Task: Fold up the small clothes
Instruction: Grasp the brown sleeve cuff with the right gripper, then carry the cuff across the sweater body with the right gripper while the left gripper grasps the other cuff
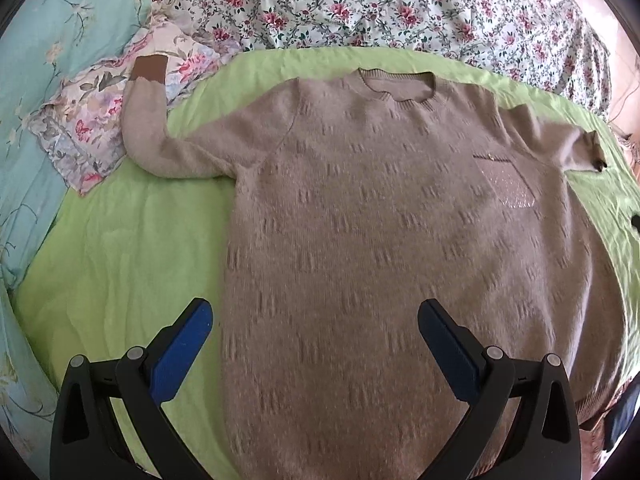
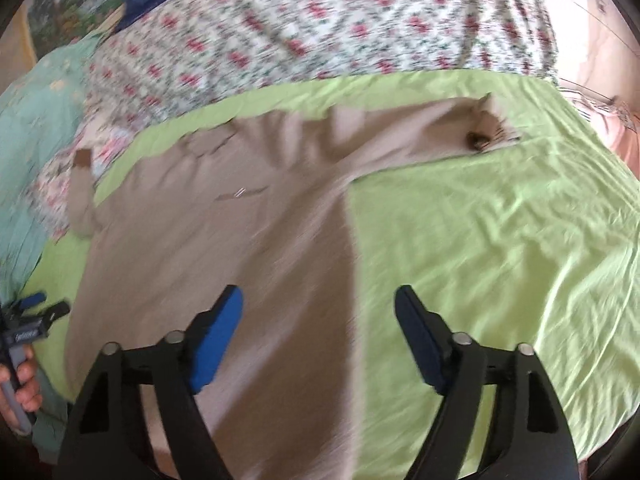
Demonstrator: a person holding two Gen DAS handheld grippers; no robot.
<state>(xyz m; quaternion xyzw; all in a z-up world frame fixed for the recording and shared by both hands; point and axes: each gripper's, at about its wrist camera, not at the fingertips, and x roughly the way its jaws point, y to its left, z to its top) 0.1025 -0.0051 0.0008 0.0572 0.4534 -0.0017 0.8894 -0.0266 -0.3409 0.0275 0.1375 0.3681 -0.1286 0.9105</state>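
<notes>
A beige knit sweater (image 1: 380, 220) lies flat, front up, on a green sheet (image 1: 120, 248), neck away from me, both sleeves spread. Its left sleeve (image 1: 144, 120) bends up onto a floral pillow; its right sleeve (image 1: 568, 144) points right. My left gripper (image 1: 316, 320) is open and empty above the sweater's lower left edge. In the blurred right wrist view the sweater (image 2: 224, 240) fills the left half and its right sleeve (image 2: 420, 136) stretches right. My right gripper (image 2: 320, 312) is open and empty over the sweater's right side edge. The left gripper shows at the left edge (image 2: 28, 320).
A floral quilt (image 1: 380, 4) is bunched along the far side of the bed. A teal pillow (image 1: 48, 40) and a small floral pillow (image 1: 92, 120) lie at the left. Bare green sheet (image 2: 500, 240) spreads to the right of the sweater.
</notes>
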